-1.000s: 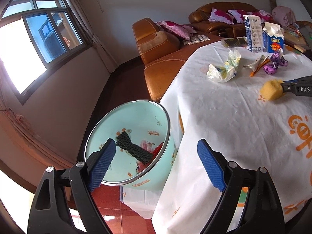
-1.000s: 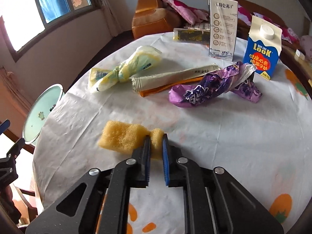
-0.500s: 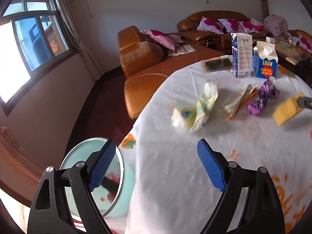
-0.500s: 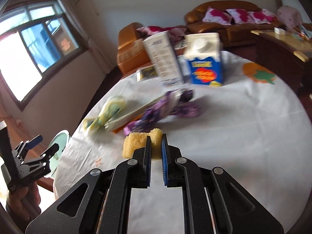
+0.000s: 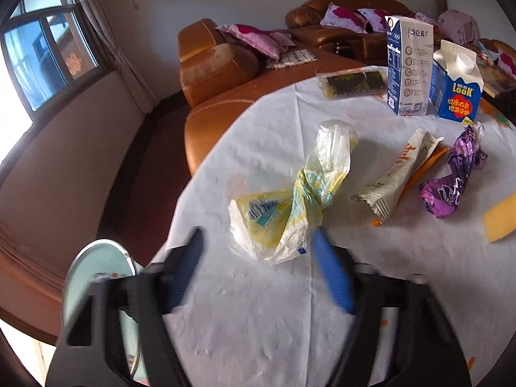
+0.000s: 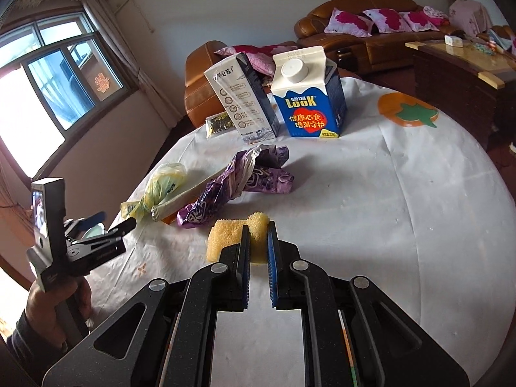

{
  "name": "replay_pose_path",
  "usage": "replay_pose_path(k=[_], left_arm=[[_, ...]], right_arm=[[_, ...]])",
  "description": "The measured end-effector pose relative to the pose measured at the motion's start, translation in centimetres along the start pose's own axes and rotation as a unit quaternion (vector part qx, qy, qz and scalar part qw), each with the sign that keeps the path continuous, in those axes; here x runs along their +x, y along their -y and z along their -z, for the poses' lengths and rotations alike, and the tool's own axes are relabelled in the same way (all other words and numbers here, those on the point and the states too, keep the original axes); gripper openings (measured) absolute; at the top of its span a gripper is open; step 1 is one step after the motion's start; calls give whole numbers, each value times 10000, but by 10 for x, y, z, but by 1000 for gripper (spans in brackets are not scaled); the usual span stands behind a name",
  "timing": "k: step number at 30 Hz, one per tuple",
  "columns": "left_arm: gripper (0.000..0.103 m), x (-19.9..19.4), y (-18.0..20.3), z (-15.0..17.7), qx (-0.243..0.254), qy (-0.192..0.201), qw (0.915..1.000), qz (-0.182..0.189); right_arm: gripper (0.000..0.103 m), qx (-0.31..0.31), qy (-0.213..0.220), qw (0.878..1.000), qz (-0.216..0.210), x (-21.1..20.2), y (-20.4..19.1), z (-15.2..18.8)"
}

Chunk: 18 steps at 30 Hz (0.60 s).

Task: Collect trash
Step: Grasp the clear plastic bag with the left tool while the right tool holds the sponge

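Observation:
A crumpled yellow-and-white plastic bag lies on the white tablecloth. My left gripper is low over the cloth, and its jaws are closing with the bag's near end between the blue pads. The pads do not grip the bag. A mint-green bin stands below the table edge at lower left. My right gripper is shut on a yellow sponge, held just above the cloth. The right wrist view also shows the left gripper in a hand at the table's left edge, by the bag.
A beige snack wrapper and a purple wrapper lie right of the bag. Farther back are a seaweed pack, a tall white carton and a blue milk carton. Brown leather sofas stand beyond the table.
My left gripper swung from above the bin onto the table up to the plastic bag, and its jaws have narrowed. My right gripper rose and turned with the sponge.

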<state>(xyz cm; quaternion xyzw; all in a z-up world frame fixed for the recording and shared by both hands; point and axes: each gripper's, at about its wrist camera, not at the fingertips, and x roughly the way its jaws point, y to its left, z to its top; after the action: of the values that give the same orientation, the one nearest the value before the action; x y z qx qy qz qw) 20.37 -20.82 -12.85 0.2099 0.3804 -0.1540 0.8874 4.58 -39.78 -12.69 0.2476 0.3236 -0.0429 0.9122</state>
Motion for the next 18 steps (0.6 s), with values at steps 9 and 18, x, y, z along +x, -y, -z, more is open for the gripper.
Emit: replay_pose_path(k=[9, 18], left_arm=[[1, -13, -11, 8, 166, 74, 9998, 124], [63, -34, -43, 0, -259, 456, 9985, -173]], right_arm=[[10, -93, 73, 9999, 6, -6, -9, 0], [10, -212, 165, 9996, 55, -8, -20, -3]])
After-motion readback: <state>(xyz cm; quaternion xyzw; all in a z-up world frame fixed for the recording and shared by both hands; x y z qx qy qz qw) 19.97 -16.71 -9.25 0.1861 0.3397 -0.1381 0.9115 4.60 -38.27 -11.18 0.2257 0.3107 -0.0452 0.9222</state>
